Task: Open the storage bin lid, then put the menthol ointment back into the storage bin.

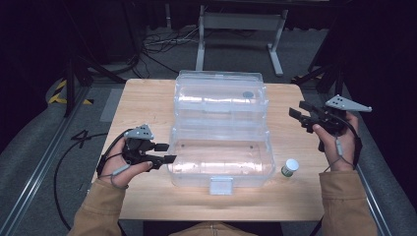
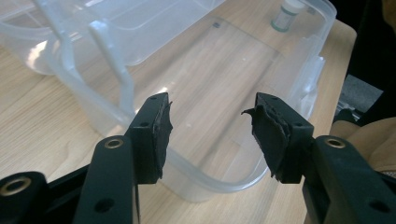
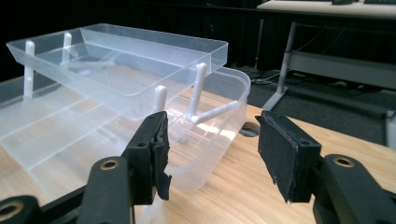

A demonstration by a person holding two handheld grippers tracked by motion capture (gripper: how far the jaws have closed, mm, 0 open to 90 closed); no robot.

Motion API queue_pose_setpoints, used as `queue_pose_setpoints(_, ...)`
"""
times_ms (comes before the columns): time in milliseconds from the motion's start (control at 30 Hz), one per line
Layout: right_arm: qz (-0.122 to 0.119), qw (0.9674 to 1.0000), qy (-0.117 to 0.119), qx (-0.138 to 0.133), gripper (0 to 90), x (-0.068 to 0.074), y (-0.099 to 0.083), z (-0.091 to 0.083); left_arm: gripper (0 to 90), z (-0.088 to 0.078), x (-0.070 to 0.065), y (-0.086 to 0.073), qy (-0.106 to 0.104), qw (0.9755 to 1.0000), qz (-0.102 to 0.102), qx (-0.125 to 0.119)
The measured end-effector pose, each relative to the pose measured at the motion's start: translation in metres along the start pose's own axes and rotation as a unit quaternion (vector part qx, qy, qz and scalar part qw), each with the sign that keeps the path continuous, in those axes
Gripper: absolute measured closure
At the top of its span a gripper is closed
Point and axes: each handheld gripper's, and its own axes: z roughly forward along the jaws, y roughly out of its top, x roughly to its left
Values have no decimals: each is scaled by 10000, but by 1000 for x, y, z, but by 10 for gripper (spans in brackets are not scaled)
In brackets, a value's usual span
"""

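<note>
L gripper fingers apart by clear box; R gripper fingers apart, nothing held.

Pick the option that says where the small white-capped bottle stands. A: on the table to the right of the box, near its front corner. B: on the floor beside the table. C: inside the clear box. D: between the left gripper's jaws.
A: in the high view the small bottle stands on the bare wooden table, just right of the clear box near its front corner, apart from both grippers.
</note>
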Motion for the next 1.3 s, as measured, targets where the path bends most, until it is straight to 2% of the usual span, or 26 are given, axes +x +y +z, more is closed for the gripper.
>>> queue_pose_setpoints(133, -100, 9999, 104, -19, 438, 0, 0, -9, 471, -2, 4, -1, 151, 9998, -100, 16)
queue_pose_setpoints(267, -178, 9997, 178, 81, 460, 3, -2, -17, 470, -3, 7, 0, 208, 9997, -99, 23)
queue_pose_setpoints(400, -353, 9990, 106, 256, 482, 2, -2, -27, 464, -7, 11, 2, 292, 9995, -112, 21)
queue_pose_setpoints(533, -322, 9988, 145, 326, 485, 1, -2, -34, 456, -9, 15, 1, 428, 9989, -187, 58)
queue_pose_setpoints(567, -313, 9984, 166, 449, 488, 1, -2, -38, 455, -9, 16, 1, 454, 9988, -185, 79)
queue_pose_setpoints(733, -292, 9970, 225, 679, 488, 2, 0, -45, 450, -15, 19, -1, 560, 9980, -254, 115)
queue_pose_setpoints(800, -291, 9955, 302, 852, 488, 3, 1, -48, 449, -18, 19, -3, 608, 9976, -296, 132)
queue_pose_setpoints(900, -356, 9945, 328, 929, 487, 5, 2, -49, 445, -19, 20, -4, 641, 9974, -266, 174)
queue_pose_setpoints(1067, -419, 9889, 469, 1345, 486, 9, 1, -48, 441, -21, 22, -6, 676, 9971, -272, 234)
queue_pose_setpoints(1100, -419, 9889, 469, 1345, 486, 9, 1, -48, 440, -21, 22, -6, 676, 9971, -272, 234)
queue_pose_setpoints(1167, -480, 9850, 564, 1561, 486, 11, 0, -47, 438, -21, 22, -7, 702, 9967, -279, 300)
queue_pose_setpoints(1200, -480, 9850, 564, 1561, 486, 11, 0, -47, 438, -21, 22, -7, 702, 9967, -279, 300)
queue_pose_setpoints(1300, -528, 9789, 669, 1856, 486, 14, -1, -45, 435, -22, 23, -9, 711, 9963, -298, 372)
